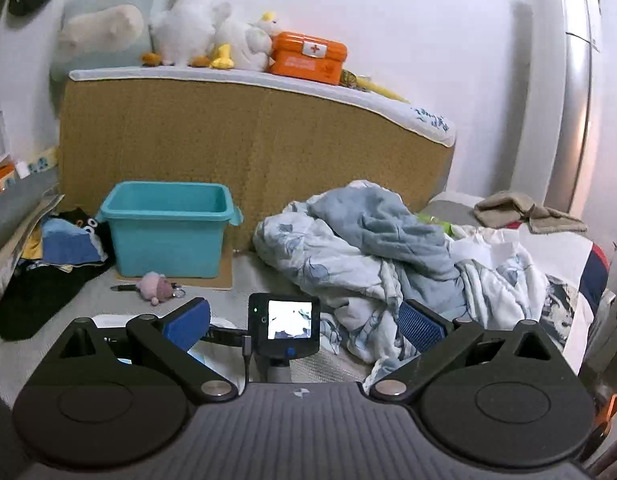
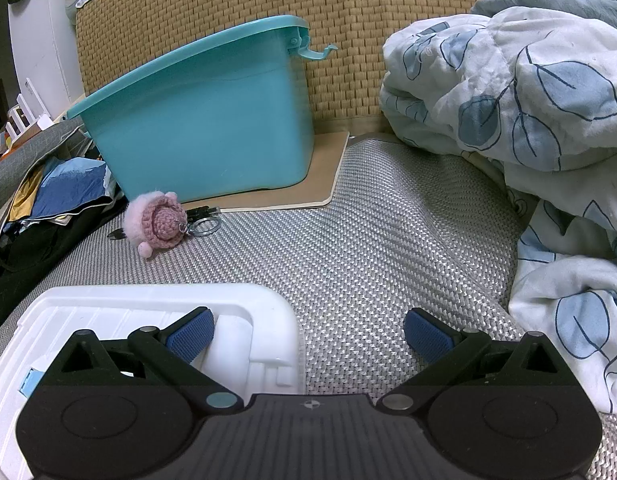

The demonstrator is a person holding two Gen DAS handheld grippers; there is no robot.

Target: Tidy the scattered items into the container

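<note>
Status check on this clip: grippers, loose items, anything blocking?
Left gripper open, empty. Right gripper open, empty, over white lid. Pink keychain plush and pen loose by teal bin. Path clear; quilt off right.

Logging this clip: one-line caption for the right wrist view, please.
Open right gripper over a white lid, facing a teal bin, pink crochet keychain and rumpled quilt.

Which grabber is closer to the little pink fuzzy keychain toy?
Right. The right gripper hovers low, just short of the pink keychain toy. The left gripper sits farther back, behind the right one.
</note>
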